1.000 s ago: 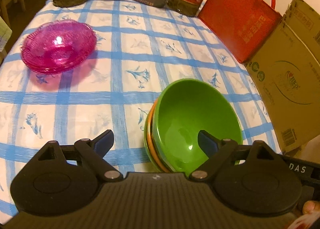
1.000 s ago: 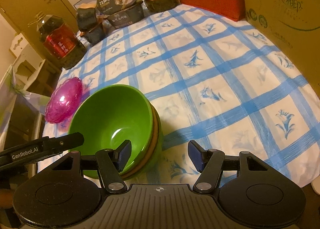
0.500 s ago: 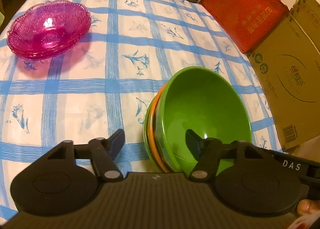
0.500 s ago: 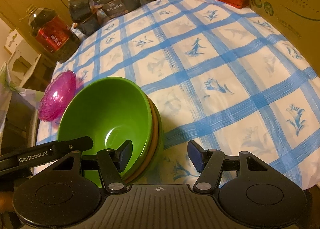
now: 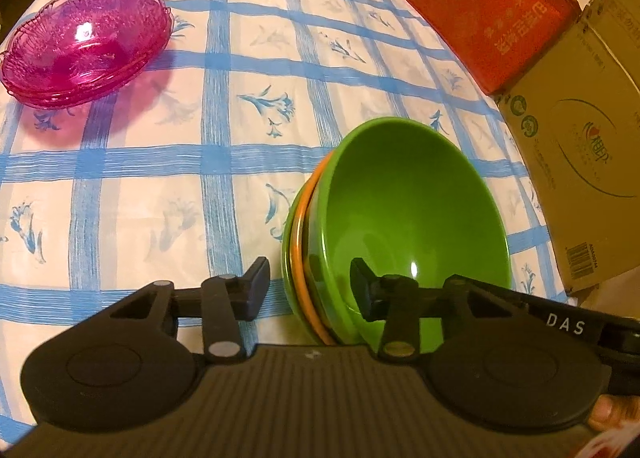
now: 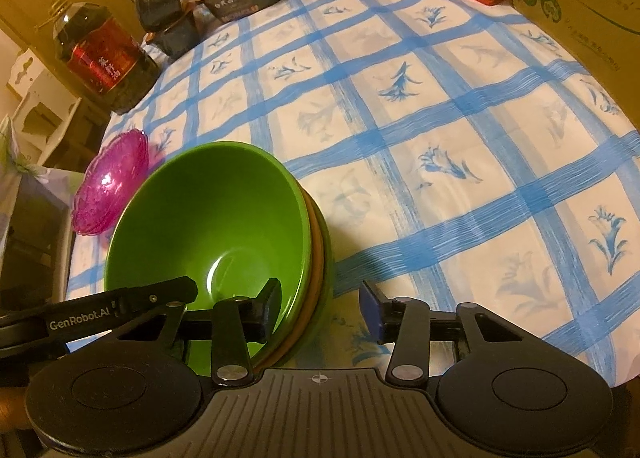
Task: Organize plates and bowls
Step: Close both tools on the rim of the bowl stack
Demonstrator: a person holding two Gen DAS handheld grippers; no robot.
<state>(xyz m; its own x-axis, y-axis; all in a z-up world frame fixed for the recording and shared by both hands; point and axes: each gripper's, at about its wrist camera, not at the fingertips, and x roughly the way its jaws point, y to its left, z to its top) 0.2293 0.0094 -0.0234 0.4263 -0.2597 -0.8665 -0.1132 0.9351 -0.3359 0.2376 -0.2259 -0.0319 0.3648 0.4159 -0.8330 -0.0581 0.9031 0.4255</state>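
The stack of bowls [image 5: 404, 217], a green bowl [image 6: 212, 225] nested over an orange and a further green one, rests on the blue-checked tablecloth [image 5: 224, 105] near its front edge; the left gripper [image 5: 310, 290] has its fingers apart, straddling the stack's left rim, one inside and one outside; the right gripper [image 6: 320, 310] likewise stands spread across the right rim; contact with the rim cannot be confirmed; the stacked pink glass plates [image 5: 86, 49] lie well apart at the far left.
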